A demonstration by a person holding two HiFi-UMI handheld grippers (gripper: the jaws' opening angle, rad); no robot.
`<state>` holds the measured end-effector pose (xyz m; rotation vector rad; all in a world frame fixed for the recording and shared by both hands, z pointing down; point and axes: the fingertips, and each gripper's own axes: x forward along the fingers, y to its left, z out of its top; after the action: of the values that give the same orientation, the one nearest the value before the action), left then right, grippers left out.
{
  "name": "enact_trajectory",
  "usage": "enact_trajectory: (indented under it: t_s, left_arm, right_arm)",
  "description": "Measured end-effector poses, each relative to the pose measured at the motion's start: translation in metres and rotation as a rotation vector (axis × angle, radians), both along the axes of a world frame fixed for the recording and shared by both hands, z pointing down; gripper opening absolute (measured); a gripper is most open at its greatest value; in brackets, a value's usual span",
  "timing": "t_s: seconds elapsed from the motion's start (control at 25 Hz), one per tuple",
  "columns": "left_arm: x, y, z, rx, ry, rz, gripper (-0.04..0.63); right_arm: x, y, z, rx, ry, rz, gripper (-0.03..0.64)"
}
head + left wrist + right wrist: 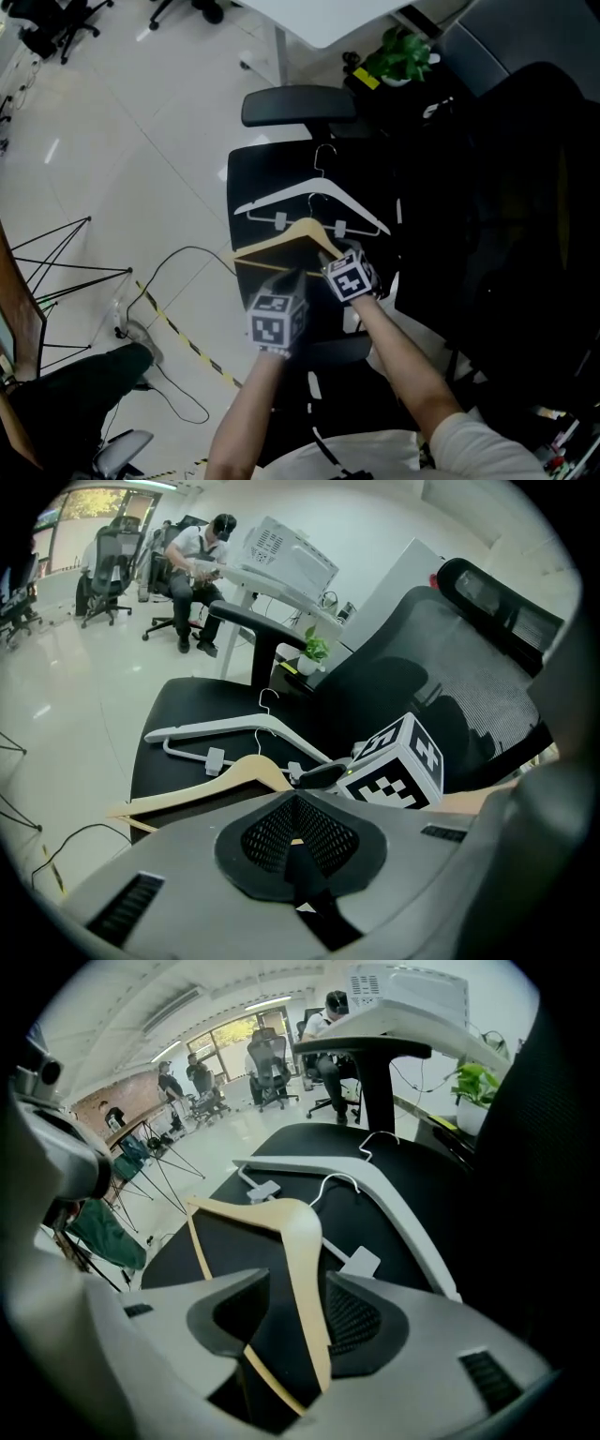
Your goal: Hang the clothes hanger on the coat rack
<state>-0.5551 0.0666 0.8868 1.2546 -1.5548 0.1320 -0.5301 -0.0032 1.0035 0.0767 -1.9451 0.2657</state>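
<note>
A wooden hanger [281, 246] lies on the black chair seat [262, 178], partly over a white plastic hanger [309, 194] with clips. My right gripper [328, 255] points steeply down at the wooden hanger. In the right gripper view, one arm of the wooden hanger [305, 1241] runs between the open jaws of the right gripper [295, 1321], close to the right pad, with a gap on the left. My left gripper [286, 279] hovers beside it over the seat's front. In the left gripper view, the pads of the left gripper [298, 832] meet with nothing held.
The chair's armrest [298, 105] stands behind the seat and its dark mesh backrest [506, 206] fills the right. A potted plant [403, 54] sits beyond. On the floor at left are thin black frame legs [56, 272], a cable [178, 281] and striped tape [187, 342].
</note>
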Motion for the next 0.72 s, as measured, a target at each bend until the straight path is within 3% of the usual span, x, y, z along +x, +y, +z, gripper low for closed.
enact_trajectory:
  t_s: [0.52,0.72]
  left_arm:
    - [0.004,0.003,0.027,-0.015,0.024,0.008,-0.006]
    - [-0.005,0.009,0.027,-0.021,0.02,0.002,-0.006]
  right_arm:
    - [0.0,-0.001,0.04,0.079,0.107,-0.072,0.184]
    - [0.0,0.002,0.04,0.089,0.107,-0.091,0.14]
